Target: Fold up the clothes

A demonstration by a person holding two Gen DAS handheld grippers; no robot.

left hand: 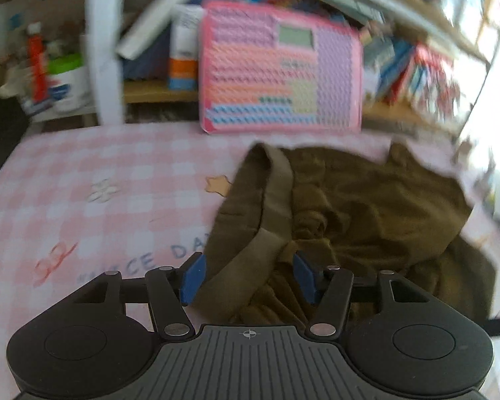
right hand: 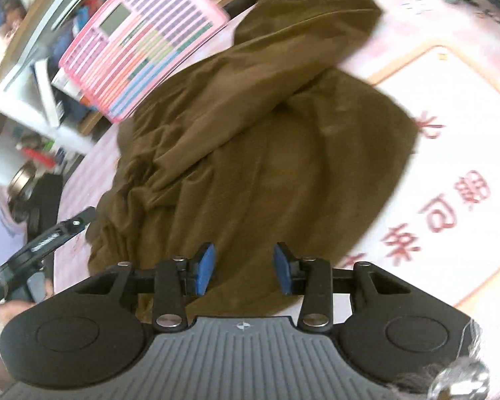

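Olive garment (left hand: 350, 206) crumpled on pink checked surface (left hand: 116, 180), right of centre. Left gripper (left hand: 248, 275) jaws spread around its waistband; right gripper (right hand: 243, 268) jaws spread over the cloth. Cluttered shelves (left hand: 156, 90) and pink toy board (left hand: 280, 66) at far edge.

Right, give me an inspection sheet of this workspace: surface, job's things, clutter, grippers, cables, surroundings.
Surface: pink-and-white checked cloth with printed letters and small motifs; a white panel with red characters lies on the right.
Job's things: one olive-brown garment, crumpled, unfolded; its waistband faces the left gripper.
Clutter: pink toy keyboard leaning at the far edge of the surface.
Grippers: left gripper open, the waistband between its blue pads, not clamped; right gripper open over the garment's near edge.
Cables: nothing seen.
Surroundings: wooden shelf with books, bottles and jars to the left; all blurred.
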